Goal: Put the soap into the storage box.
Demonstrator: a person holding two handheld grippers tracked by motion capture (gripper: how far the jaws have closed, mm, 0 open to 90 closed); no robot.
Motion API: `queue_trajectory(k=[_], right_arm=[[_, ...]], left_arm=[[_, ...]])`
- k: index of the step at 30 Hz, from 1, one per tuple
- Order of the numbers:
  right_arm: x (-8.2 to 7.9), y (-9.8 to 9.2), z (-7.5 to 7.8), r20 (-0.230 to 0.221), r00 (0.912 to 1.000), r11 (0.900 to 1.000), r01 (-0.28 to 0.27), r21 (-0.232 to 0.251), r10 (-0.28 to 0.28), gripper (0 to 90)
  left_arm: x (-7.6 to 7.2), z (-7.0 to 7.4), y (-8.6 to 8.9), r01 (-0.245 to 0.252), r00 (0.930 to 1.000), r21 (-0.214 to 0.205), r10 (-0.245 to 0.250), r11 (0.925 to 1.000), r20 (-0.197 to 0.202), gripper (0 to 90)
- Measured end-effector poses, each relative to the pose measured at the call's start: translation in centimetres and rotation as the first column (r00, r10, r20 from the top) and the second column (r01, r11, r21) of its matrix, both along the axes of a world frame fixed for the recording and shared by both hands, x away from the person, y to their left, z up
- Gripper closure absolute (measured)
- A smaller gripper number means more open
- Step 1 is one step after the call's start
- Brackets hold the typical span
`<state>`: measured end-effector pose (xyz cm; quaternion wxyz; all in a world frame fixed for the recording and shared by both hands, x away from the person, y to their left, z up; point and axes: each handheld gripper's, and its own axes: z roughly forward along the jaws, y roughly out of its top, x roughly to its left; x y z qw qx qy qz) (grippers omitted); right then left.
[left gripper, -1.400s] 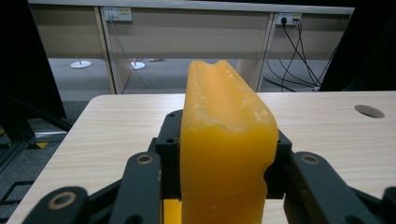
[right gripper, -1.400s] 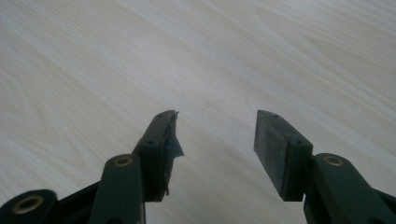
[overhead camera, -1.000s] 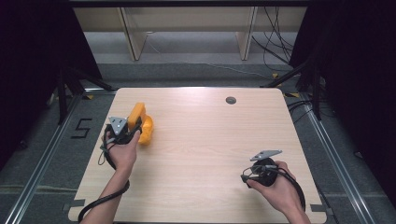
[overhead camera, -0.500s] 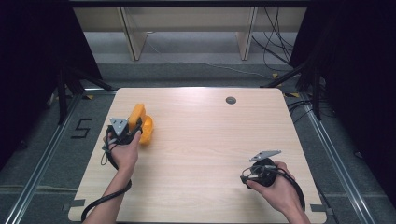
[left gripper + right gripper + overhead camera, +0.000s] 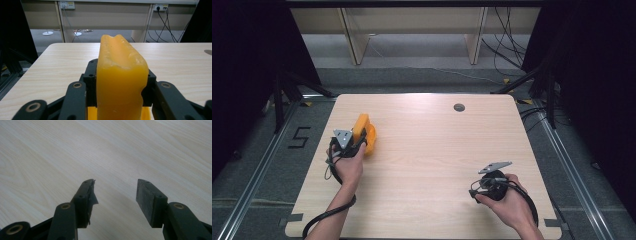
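Note:
An orange block (image 5: 120, 75) with a rough, notched top stands upright between my left gripper's black jaws, which press on both its sides. In the high view my left gripper (image 5: 356, 142) holds that orange block (image 5: 364, 132) at the table's left, low over the wood. My right gripper (image 5: 474, 189) sits near the front right of the table in a person's hand. In the right gripper view the right gripper (image 5: 115, 191) stands open over bare wood with nothing between its pads.
The light wooden table (image 5: 427, 150) has a round dark cable hole (image 5: 459, 107) near its far edge. Cables trail from both grippers over the front edge. Desk legs and wall sockets stand beyond the table.

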<state>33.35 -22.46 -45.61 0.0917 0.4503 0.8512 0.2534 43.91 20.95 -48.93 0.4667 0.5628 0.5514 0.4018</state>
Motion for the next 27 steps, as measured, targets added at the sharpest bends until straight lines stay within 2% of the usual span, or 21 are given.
queue_trajectory(k=[5, 9, 14, 24, 27], right_arm=[[-0.1, 0.1, -0.1, -0.009, 1.0000, 1.0000, -0.005, -0.006, 0.005, 49.2], [-0.1, 0.1, -0.1, -0.017, 0.9999, 1.0000, 0.000, -0.003, 0.000, 49.2], [-0.1, 0.2, -0.2, -0.019, 0.9998, 1.0000, -0.005, -0.006, 0.005, 49.1], [-0.1, 0.2, -0.3, -0.028, 0.9995, 0.9999, -0.015, -0.008, 0.015, 48.8], [-0.2, 0.2, -0.3, -0.028, 0.9995, 0.9998, -0.015, -0.009, 0.015, 48.7]], left_arm=[[0.0, -0.9, -0.1, 0.001, 0.9999, -0.001, -0.001, 1.0000, -0.013, 60.2], [0.0, -1.2, -0.3, 0.001, 1.0000, 0.004, -0.001, 1.0000, -0.008, 60.1], [0.1, -1.2, -0.3, 0.014, 0.9998, 0.034, -0.013, 0.9993, -0.016, 59.9], [0.0, -1.2, -0.1, 0.029, 0.9990, 0.019, -0.028, 0.9994, -0.034, 59.3], [-0.1, -1.0, 0.0, 0.032, 0.9977, 0.014, -0.032, 0.9994, -0.060, 58.3]])
